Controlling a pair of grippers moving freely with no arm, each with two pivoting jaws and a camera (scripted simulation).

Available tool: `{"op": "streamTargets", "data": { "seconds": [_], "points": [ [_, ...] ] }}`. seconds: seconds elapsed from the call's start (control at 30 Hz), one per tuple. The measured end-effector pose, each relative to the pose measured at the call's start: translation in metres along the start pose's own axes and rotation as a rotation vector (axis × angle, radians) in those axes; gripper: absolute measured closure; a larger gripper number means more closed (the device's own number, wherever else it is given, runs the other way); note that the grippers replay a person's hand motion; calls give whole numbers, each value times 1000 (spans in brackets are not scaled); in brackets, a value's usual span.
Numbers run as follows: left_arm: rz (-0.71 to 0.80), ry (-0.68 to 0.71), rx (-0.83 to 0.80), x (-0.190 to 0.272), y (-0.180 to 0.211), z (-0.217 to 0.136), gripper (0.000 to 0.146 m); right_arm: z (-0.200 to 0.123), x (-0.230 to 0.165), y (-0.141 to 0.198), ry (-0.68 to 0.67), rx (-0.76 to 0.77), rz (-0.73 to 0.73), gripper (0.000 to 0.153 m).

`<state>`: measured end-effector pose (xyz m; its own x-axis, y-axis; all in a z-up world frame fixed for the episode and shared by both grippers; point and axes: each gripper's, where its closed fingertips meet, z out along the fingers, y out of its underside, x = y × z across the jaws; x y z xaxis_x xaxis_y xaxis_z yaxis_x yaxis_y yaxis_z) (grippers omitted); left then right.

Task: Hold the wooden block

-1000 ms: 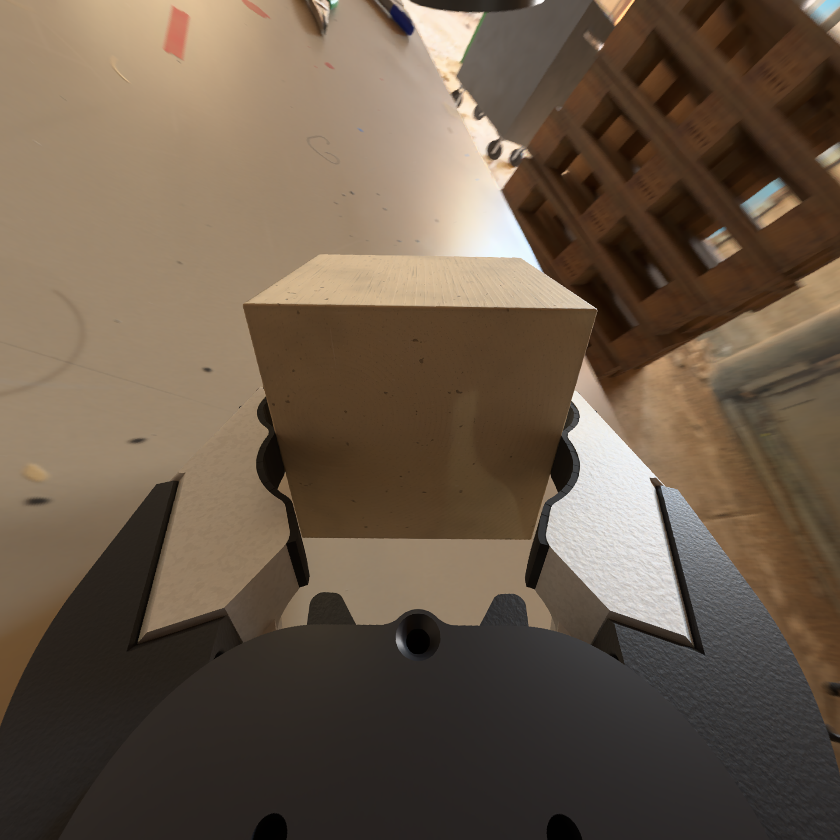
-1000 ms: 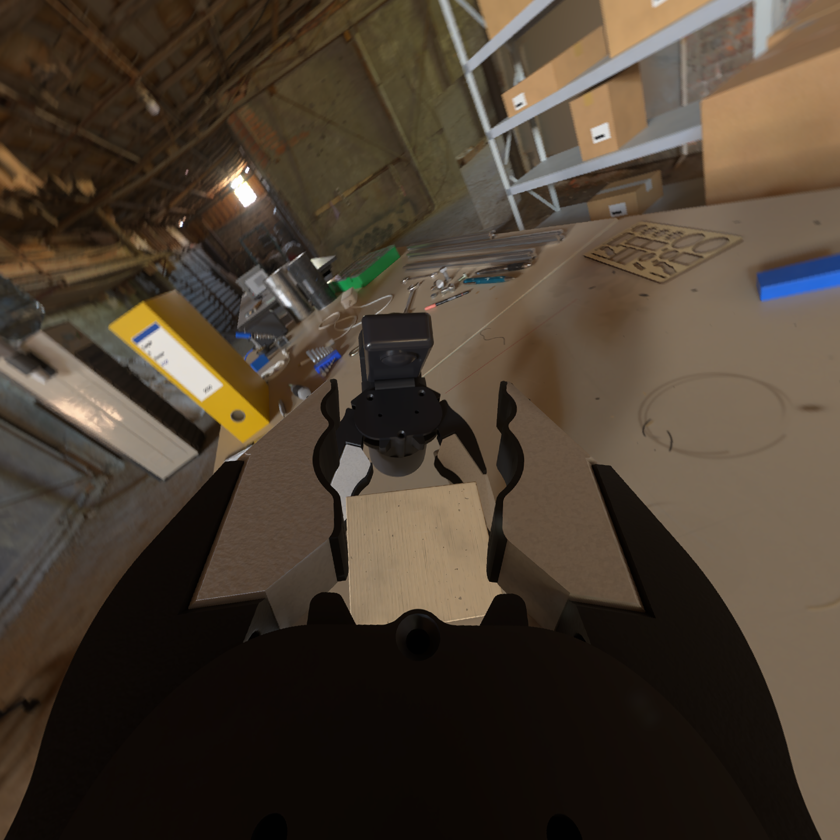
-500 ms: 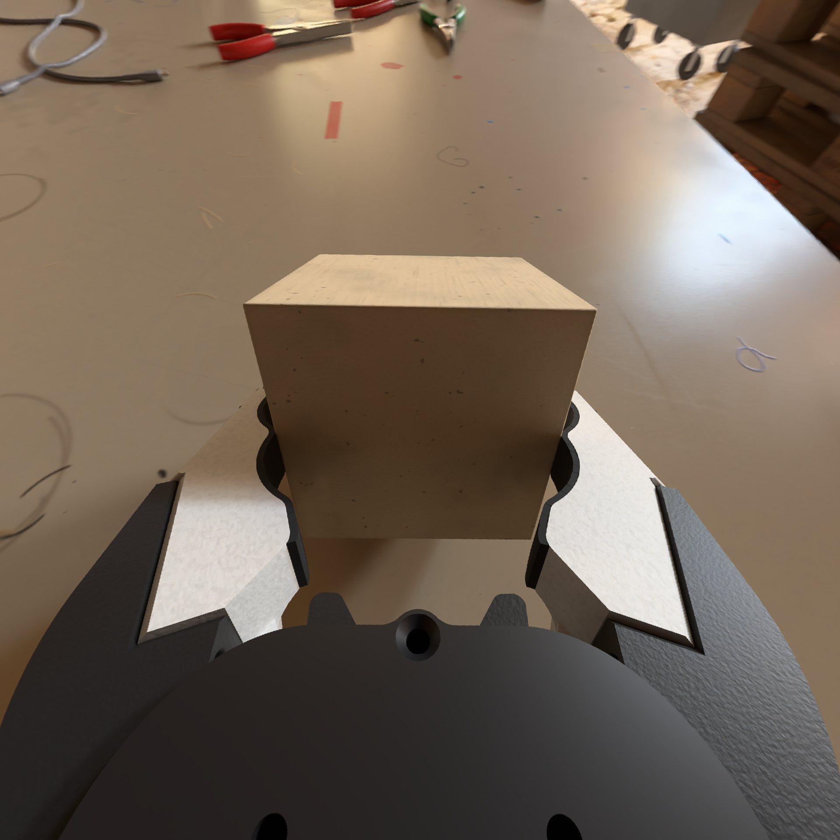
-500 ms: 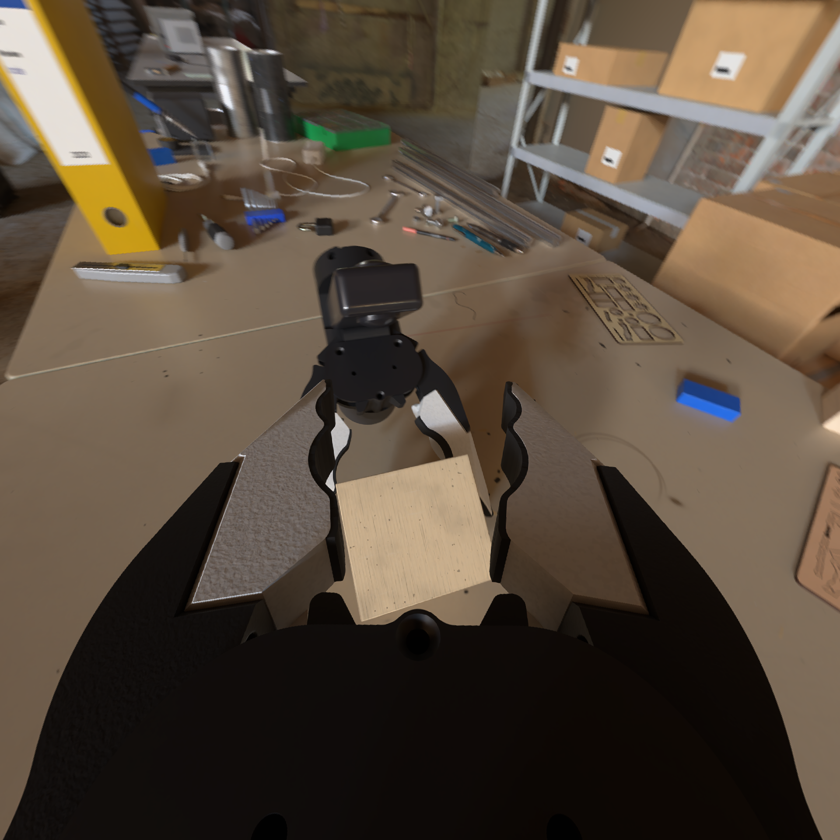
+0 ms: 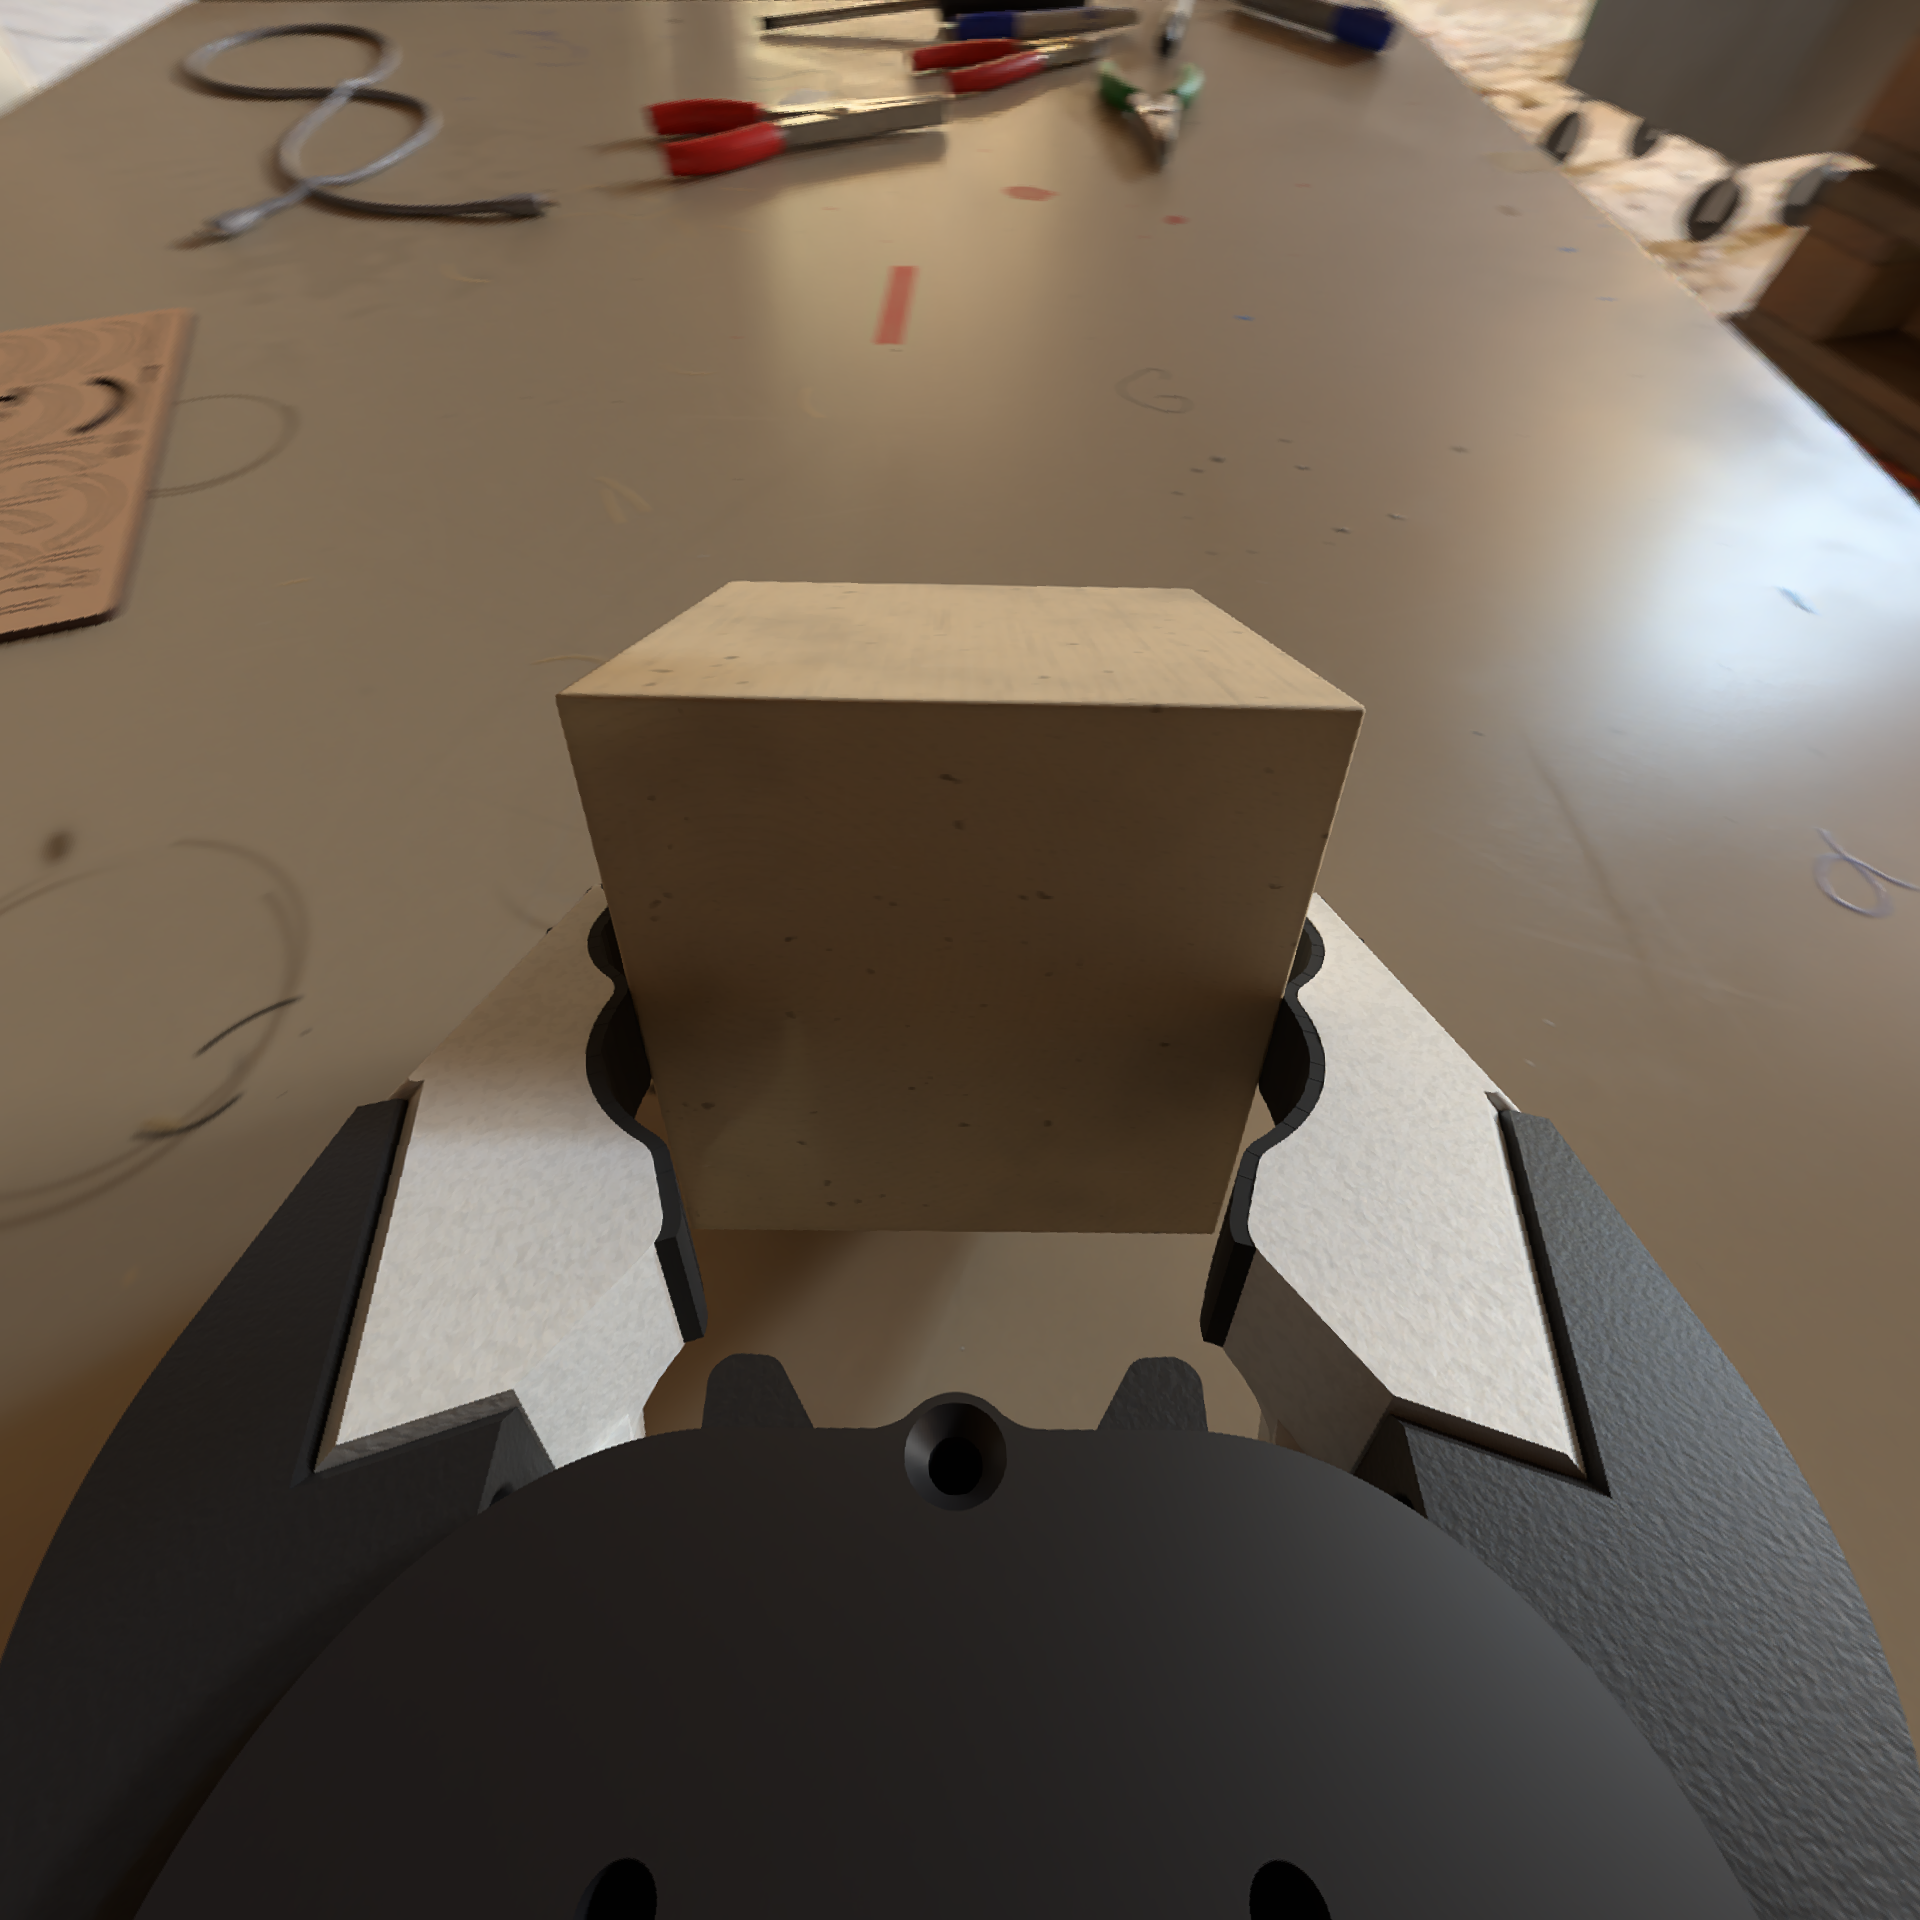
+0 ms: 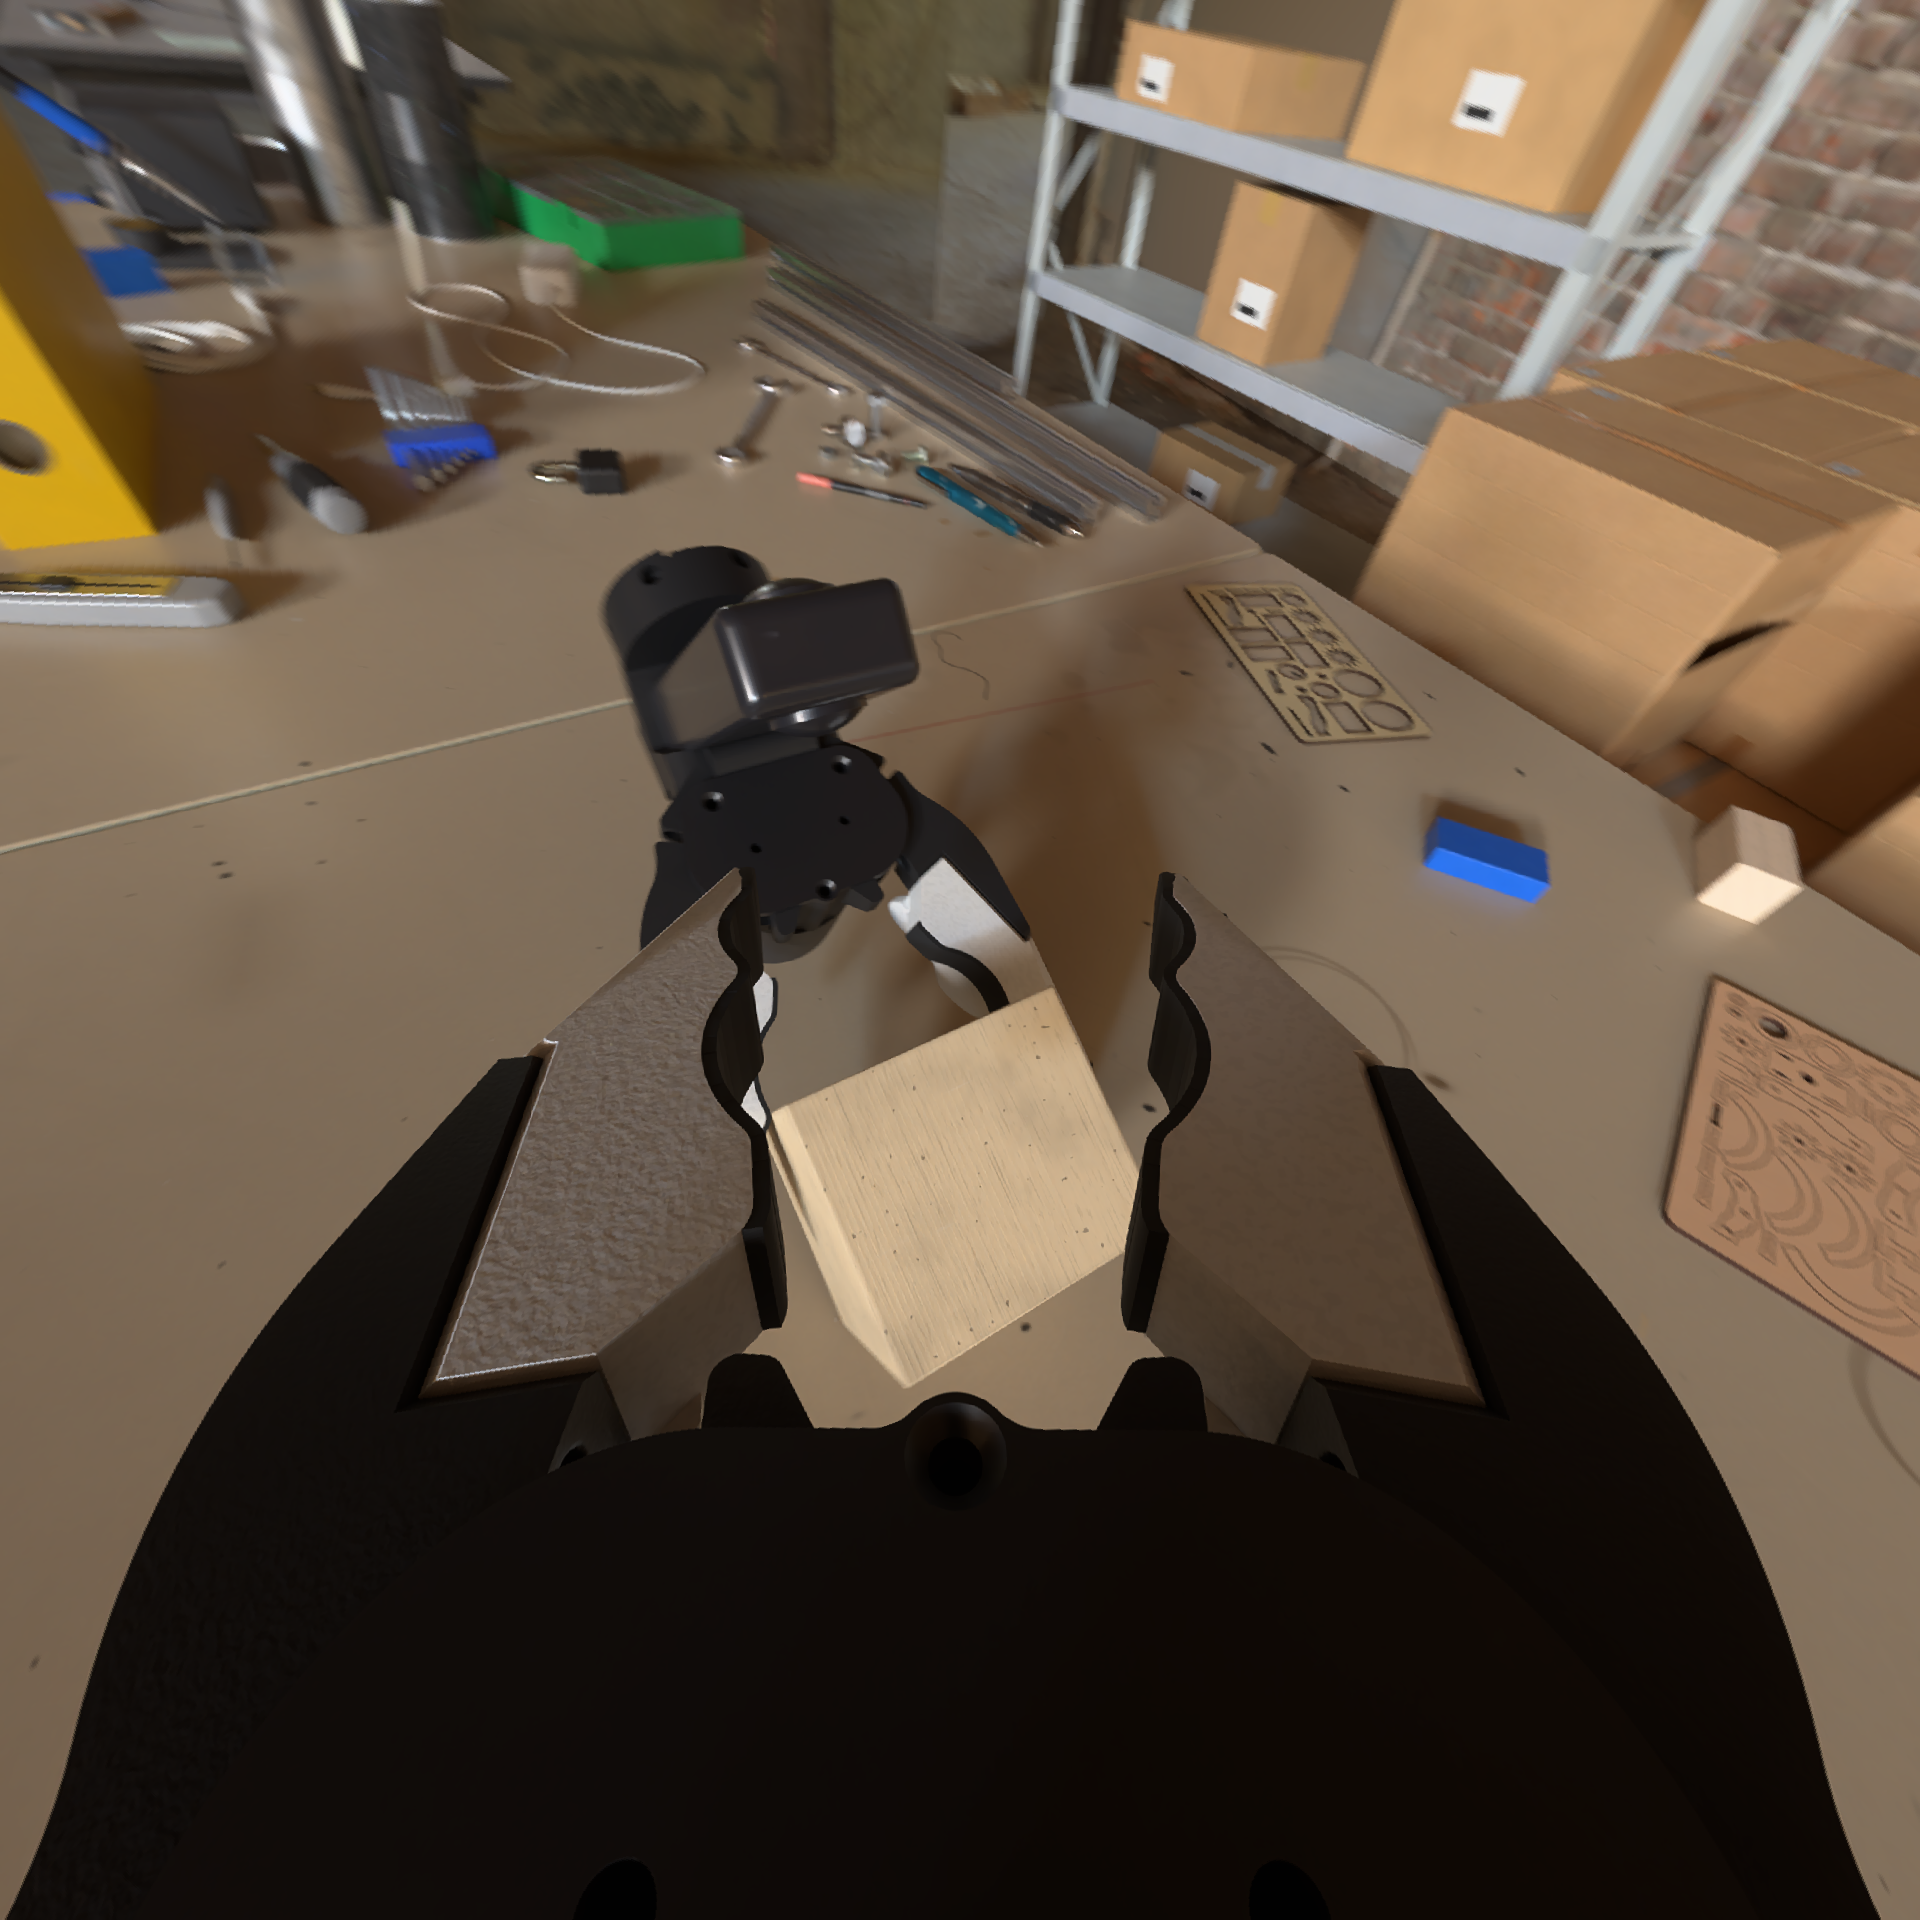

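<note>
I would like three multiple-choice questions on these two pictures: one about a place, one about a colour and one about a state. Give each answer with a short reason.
1. In the right wrist view, where does the small blue block lie?
A. on the table, right of the wooden block
B. on a shelf
C. inside a box

2. What colour are the handles of the nearest pliers?
A. yellow
B. red
C. black

3. How is the left claw?
A. wide open and empty
B. shut on the wooden block
C. out of view

Answers:
1 A, it rests on the bare tabletop.
2 B, both handles show red.
3 B, both fingers press the block's sides.
</note>
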<state>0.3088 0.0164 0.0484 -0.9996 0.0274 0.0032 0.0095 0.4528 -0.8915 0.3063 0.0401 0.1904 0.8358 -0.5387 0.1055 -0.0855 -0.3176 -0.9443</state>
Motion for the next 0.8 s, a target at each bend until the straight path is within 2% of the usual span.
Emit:
{"op": "streamTargets", "data": {
  "seconds": [0.13,0.2,0.3,0.43,0.53,0.67,0.8],
  "points": [
    [52,104,-11,15,1,2,24,-7,-7,1,-133,61,5,80],
    [62,108,-22,17,1,2,24,-7,-8,1,-147,71,8,81],
    [29,72,-17,11,1,2,24,-4,0,1,-75,42,39,81],
    [-68,28,19,0,-3,2,24,3,18,0,116,32,175,81],
    [-75,11,17,-5,-3,3,24,5,19,-1,182,15,174,81],
    [-7,12,-6,-1,-1,3,24,-1,6,-3,54,8,72,80],
    [59,103,-15,15,-1,6,24,-11,-6,-6,-130,81,59,77]
  ]
}}
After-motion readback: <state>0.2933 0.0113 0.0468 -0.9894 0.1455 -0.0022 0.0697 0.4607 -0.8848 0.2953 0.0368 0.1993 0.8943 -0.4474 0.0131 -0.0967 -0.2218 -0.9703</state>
